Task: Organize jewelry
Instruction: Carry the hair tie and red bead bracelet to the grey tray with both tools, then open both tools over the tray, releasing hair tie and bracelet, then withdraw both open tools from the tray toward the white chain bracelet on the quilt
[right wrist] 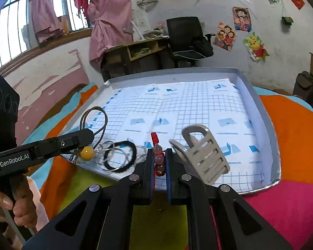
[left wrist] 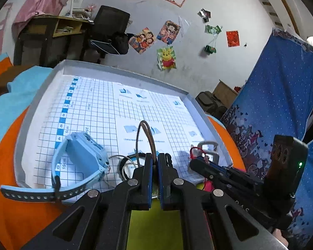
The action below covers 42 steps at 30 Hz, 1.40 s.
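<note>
Left wrist view, left to right: a light blue smartwatch (left wrist: 81,156) with a boxy plastic case and a perforated rubbery strap is lying at the tray's near left corner, strap tail hanging over the rim. The shallow grey tray (left wrist: 123,71) is lined with white paper printed in a blue grid. Just beside the watch, the left tongs (left wrist: 155,166) are pinching a thin brown cord loop (left wrist: 145,133), jaws nearly together on it, the loop standing up in an arch above the tips. Thin clear rings and a black band are lying right at the tips, partly hidden. Further right, the right tongs (left wrist: 198,162) are coming in from the side with a red braided cord showing at their tip.

Right wrist view, left to right: the left tongs (right wrist: 87,135) are reaching in over the tray's near left edge, cord loop (right wrist: 98,120) sticking up from them and a round, glossy yellow bead (right wrist: 87,153) hanging just under the tip. Next, clear rings (right wrist: 114,156) are overlapping a fuzzy black hair tie (right wrist: 123,156) on the paper. At centre, the right tongs (right wrist: 159,158) are gripping a bracelet (right wrist: 159,158) of smooth pink beads on red knotted cord, the beads held between the jaws. Just right of them, a grey plastic claw hair clip (right wrist: 204,154) with slotted sides is sitting tilted on the tray (right wrist: 267,112). The tray is resting on an orange, blue and pink cloth (right wrist: 292,125).
</note>
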Each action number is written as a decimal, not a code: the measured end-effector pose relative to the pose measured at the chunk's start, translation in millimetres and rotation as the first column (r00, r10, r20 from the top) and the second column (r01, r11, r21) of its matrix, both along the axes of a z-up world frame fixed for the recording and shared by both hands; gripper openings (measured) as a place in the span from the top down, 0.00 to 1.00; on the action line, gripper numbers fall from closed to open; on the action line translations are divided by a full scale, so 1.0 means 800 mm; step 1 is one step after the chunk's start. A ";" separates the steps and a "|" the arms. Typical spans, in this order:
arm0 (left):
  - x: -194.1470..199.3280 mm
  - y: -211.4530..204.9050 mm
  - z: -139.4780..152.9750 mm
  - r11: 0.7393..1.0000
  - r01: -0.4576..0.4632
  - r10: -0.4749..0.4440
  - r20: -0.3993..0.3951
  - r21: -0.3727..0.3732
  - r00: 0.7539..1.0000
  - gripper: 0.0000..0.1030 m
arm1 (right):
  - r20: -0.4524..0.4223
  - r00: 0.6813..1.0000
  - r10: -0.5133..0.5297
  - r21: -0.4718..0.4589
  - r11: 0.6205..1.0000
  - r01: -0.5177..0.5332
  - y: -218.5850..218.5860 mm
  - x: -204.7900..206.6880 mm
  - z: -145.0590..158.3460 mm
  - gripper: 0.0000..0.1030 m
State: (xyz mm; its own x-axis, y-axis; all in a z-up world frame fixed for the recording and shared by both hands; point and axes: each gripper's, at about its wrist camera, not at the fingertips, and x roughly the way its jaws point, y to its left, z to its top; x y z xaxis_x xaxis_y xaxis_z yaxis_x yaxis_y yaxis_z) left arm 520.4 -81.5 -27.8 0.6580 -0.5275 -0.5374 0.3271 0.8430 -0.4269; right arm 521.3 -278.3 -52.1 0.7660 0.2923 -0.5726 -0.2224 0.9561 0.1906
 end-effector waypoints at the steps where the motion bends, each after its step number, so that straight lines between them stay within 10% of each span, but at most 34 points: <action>1: 0.002 -0.001 0.000 1.000 0.001 -0.001 -0.004 0.001 1.000 0.95 | -0.001 1.000 0.000 -0.002 1.000 0.000 -0.002 -0.001 -0.004 0.91; 7: -0.004 -0.002 -0.002 0.999 -0.046 0.046 -0.003 0.011 0.999 0.86 | -0.010 1.000 -0.015 -0.026 1.000 0.015 -0.006 -0.006 -0.005 0.89; 15: -0.015 -0.003 0.005 0.993 -0.100 0.099 0.015 0.059 0.995 0.40 | 0.023 0.999 -0.048 -0.005 0.999 0.048 -0.020 -0.028 0.007 0.69; 20: -0.033 0.002 0.021 0.989 -0.134 0.132 0.041 0.068 0.990 0.37 | 0.069 0.995 -0.078 -0.012 0.997 0.079 -0.031 -0.051 0.024 0.59; 30: -0.140 0.021 0.091 0.975 -0.221 0.210 0.254 0.015 0.944 0.02 | 0.200 0.975 -0.100 0.007 0.995 0.101 -0.052 -0.132 0.090 0.23; 42: -0.306 0.048 0.142 0.960 -0.276 0.230 0.430 0.047 0.873 0.00 | 0.333 0.937 -0.101 0.066 0.994 0.084 -0.047 -0.279 0.156 0.01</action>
